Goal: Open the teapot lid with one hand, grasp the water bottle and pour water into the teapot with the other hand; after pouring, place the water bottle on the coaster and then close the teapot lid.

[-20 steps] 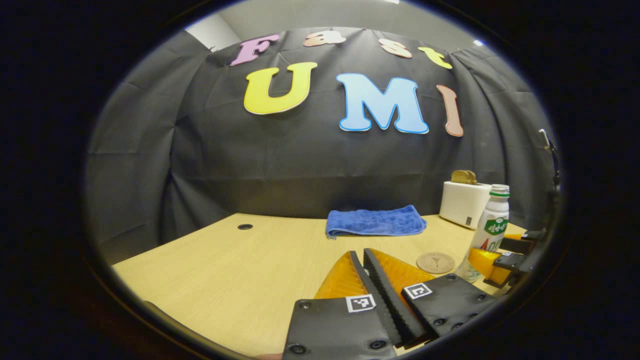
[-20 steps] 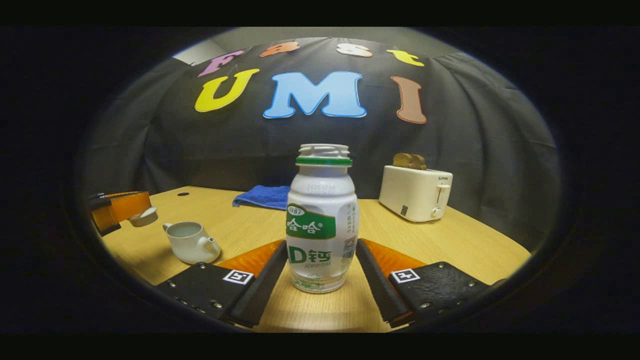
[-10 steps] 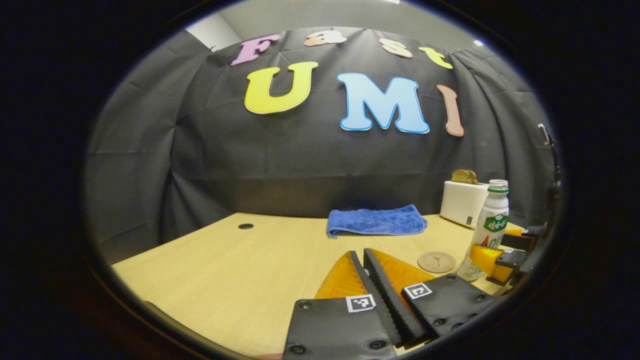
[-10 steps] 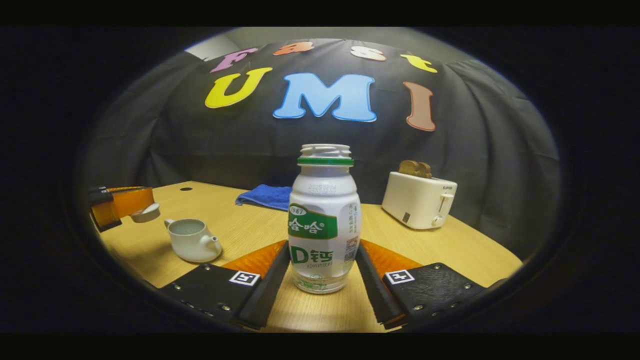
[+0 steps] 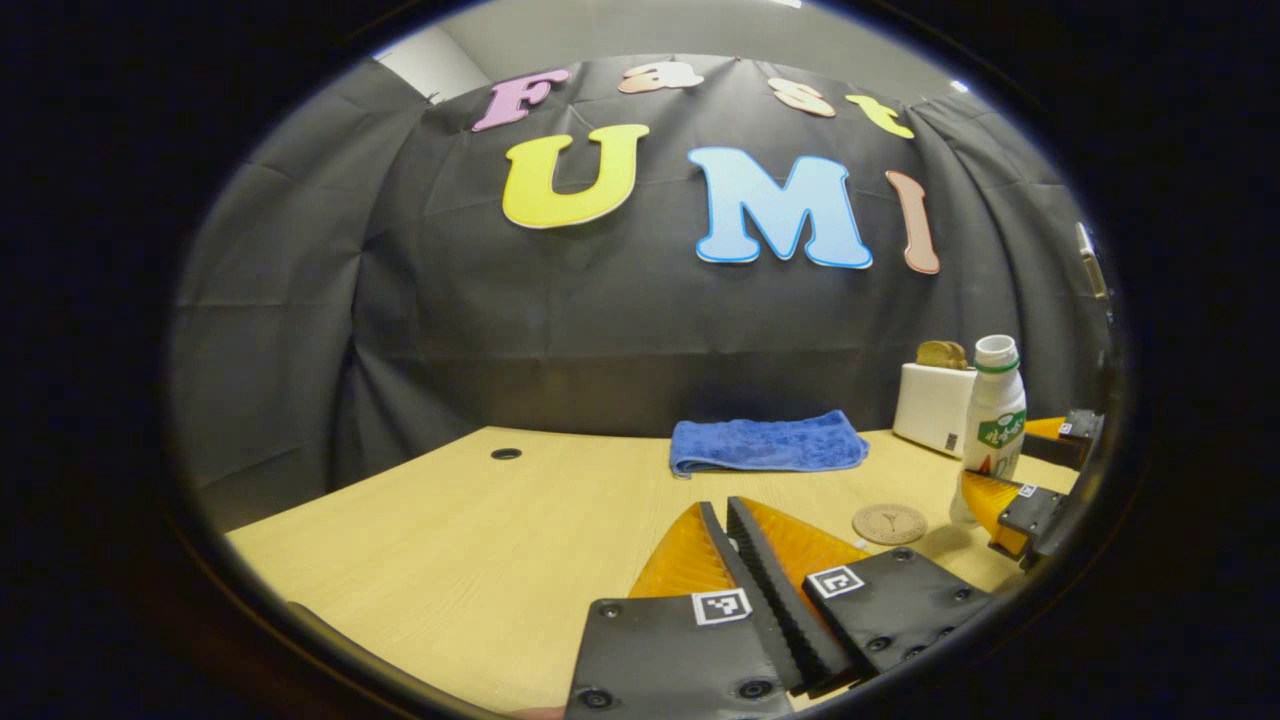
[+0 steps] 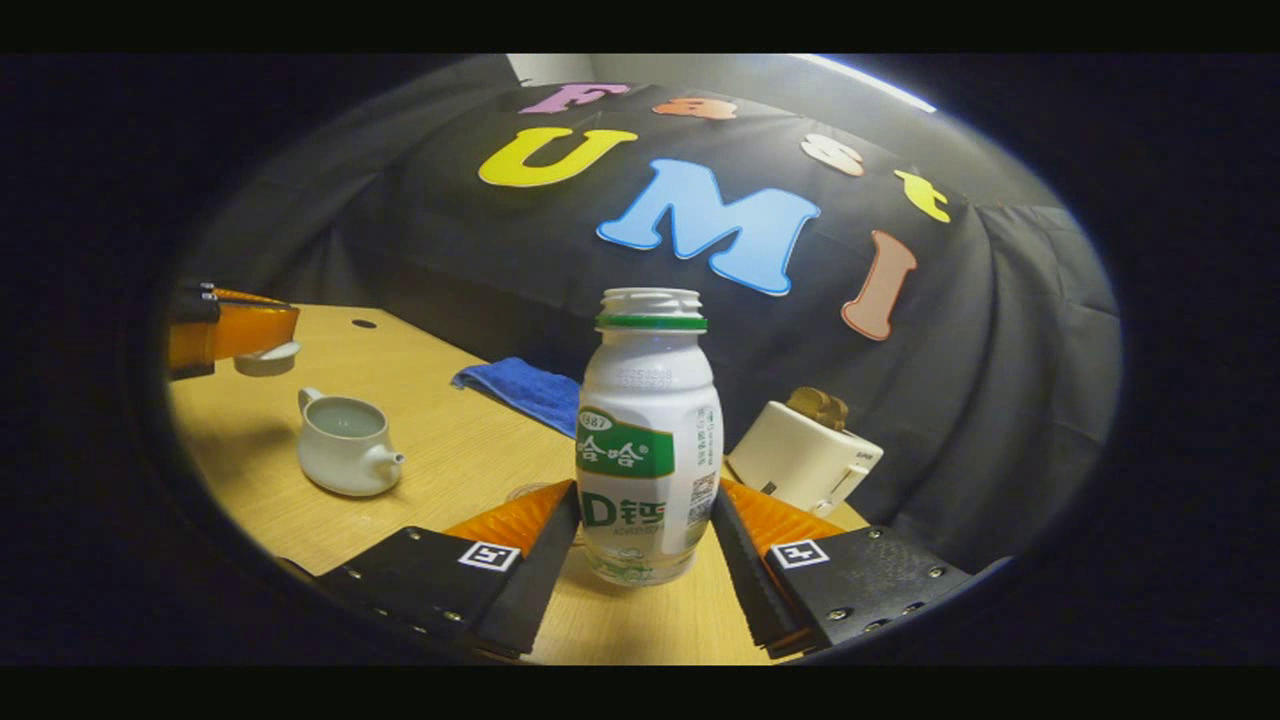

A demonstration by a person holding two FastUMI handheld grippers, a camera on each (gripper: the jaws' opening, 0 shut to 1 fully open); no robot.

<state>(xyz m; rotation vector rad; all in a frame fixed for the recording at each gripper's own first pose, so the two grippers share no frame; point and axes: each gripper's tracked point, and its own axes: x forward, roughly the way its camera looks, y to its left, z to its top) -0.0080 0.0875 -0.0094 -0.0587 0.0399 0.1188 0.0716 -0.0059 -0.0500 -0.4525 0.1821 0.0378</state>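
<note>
The right gripper (image 6: pixel 645 545) clamps both fingers on the white plastic water bottle with a green label (image 6: pixel 648 450). Left of it the open white ceramic teapot (image 6: pixel 345 457) sits on the pale wooden table (image 6: pixel 440 450); above it the left gripper (image 6: pixel 262 335) seems to pinch the small white lid (image 6: pixel 266 358). Farther back lie a round cork coaster (image 5: pixel 889 523), a folded blue towel (image 5: pixel 765 444) and a white toaster holding bread (image 6: pixel 805 455)

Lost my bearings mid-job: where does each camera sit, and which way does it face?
Left gripper view: on the left gripper, facing the booth wall over the table; own shut fingers below.
Right gripper view: on the right gripper, tilted, facing the held water bottle, teapot left; own fingers below.
Shared: water bottle, blue towel, toaster.
</note>
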